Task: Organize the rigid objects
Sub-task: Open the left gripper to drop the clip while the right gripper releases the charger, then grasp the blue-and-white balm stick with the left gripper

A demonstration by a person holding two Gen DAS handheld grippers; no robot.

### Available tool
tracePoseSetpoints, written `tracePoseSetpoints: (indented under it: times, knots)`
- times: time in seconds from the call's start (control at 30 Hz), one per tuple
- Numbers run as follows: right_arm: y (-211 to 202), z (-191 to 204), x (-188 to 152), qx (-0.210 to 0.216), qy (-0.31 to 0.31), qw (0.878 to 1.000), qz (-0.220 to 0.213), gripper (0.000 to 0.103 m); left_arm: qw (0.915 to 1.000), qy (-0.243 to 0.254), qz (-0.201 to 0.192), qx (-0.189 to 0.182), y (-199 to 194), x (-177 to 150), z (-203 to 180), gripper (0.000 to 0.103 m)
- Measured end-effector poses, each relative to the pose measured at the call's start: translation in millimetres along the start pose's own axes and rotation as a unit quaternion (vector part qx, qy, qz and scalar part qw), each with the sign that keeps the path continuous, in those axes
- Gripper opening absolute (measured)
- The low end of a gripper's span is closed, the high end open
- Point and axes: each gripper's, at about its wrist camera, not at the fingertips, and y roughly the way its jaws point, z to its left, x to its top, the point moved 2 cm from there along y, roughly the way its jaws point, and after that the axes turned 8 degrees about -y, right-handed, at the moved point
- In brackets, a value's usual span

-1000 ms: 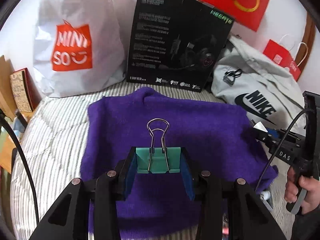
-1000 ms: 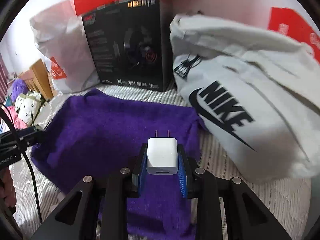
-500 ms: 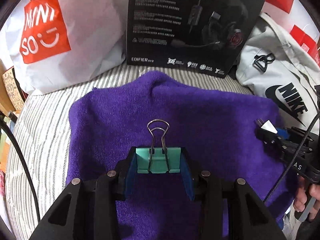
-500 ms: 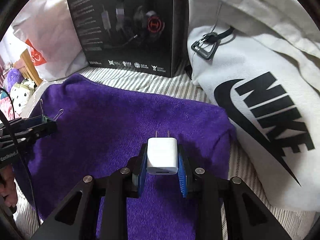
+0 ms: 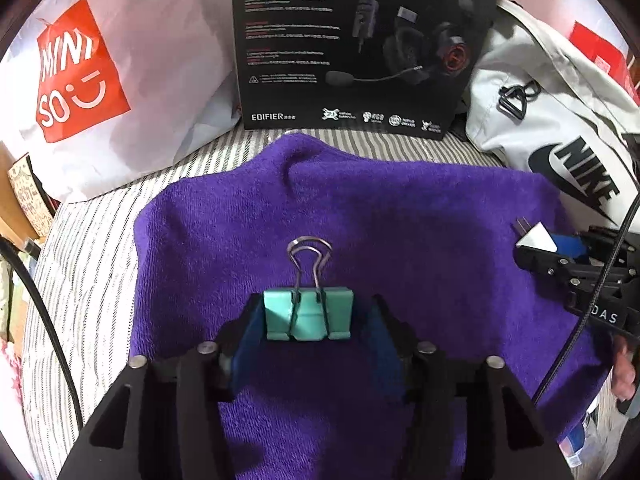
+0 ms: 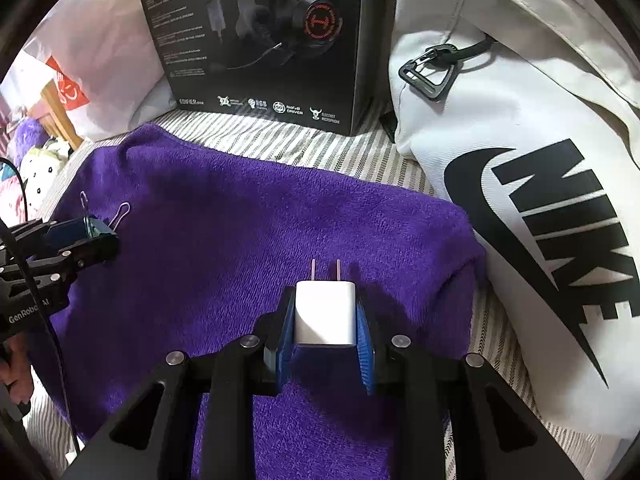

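Two grippers over the purple towel (image 5: 400,208), each with an object between its fingers.
My left gripper (image 5: 310,320) is opening, teal binder clip (image 5: 308,314) loose between the pads; my right gripper (image 6: 325,318), at 3 o'clock, begins parting around the white charger plug (image 6: 325,314), pads still touching.

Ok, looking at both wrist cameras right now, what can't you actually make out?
- Left wrist view: the small print on the headset box is too small and blurred to read.
- Left wrist view: the charger is mostly hidden by the right gripper.
- Right wrist view: the binder clip body is hidden by the opening left gripper.
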Motion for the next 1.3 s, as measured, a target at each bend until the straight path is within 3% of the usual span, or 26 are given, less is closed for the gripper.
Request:
tracePoseSetpoints:
  times: [0.17, 0.4, 0.8, 1.0, 1.3]
  knots:
    - [-4.6, 1.6, -9.1, -0.003, -0.010, 1.000, 0.012, 0.045, 0.9998, 0.011, 0.019, 0.000, -4.7, -2.8, 0.0, 0.066]
    - [-33.4, 4.3, -38.2, 0.002, 0.004, 1.000, 0.012, 0.045, 0.9994, -0.020, 0.023, -0.019, -29.9, -27.7, 7.2, 0.067]
    - [-140.9, 8.6, -117.4, 0.003, 0.091, 0.995, -0.046, 0.052, 0.9968, -0.046, 0.008, -0.065, -105.7, -102.2, -1.6, 0.070]
    - [-171.0, 13.6, -160.1, -0.021, 0.132, 0.990, -0.055, 0.052, 0.9957, -0.052, 0.028, -0.072, -105.7, -132.3, -19.8, 0.070]
    - [-189.6, 19.9, -210.5, -0.025, 0.163, 0.984, -0.063, 0.056, 0.9942, -0.056, 0.067, -0.063, -85.8, -151.1, -43.7, 0.071]
